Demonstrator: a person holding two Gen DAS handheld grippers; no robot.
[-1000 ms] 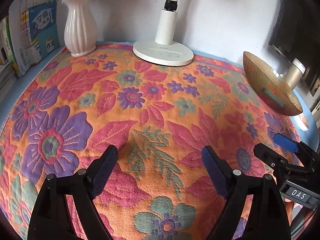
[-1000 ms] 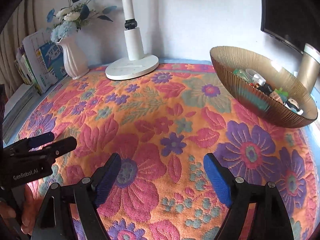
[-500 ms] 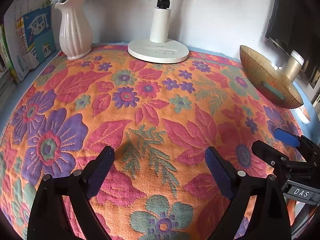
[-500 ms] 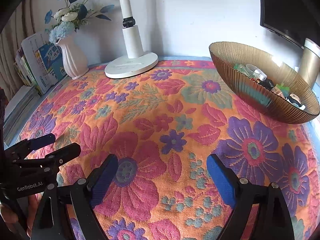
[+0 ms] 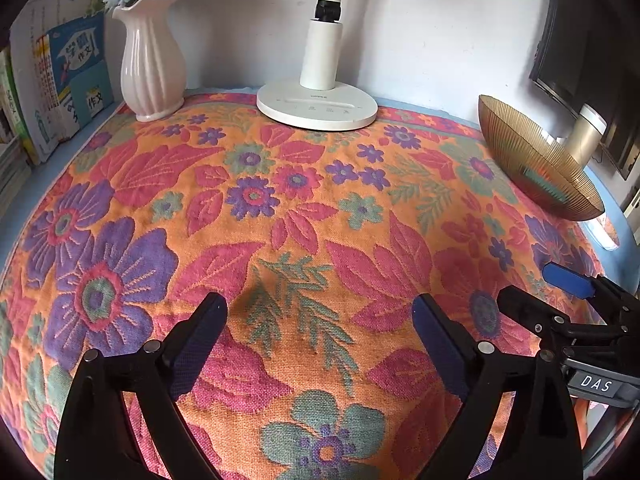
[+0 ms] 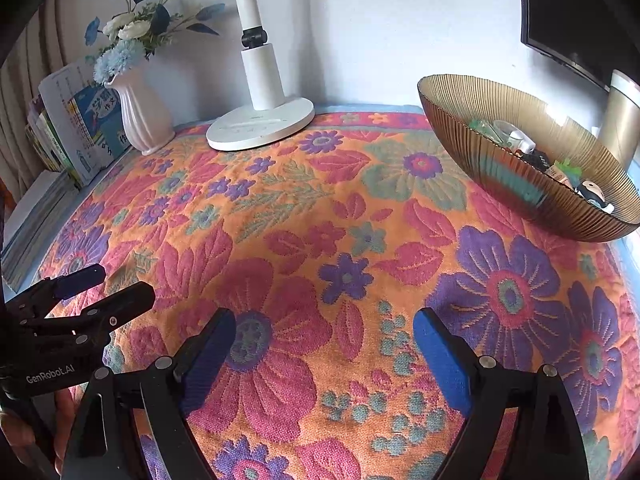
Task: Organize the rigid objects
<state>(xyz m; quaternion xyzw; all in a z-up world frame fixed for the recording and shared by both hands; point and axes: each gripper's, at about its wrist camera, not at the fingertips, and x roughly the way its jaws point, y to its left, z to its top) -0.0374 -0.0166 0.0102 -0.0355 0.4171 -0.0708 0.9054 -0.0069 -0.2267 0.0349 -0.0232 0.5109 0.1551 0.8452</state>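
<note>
In the left wrist view, the left claw (image 5: 316,320) stood open and empty over bare floral tabletop (image 5: 280,216), the bowl (image 5: 536,164) far ahead to its right; its jaws had widened since the earlier frame. In the right wrist view, the right claw (image 6: 322,334) was open and empty, likewise wider than before, and the small objects (image 6: 532,156) lay in the bowl ahead-right, so sorting appeared finished.
</note>
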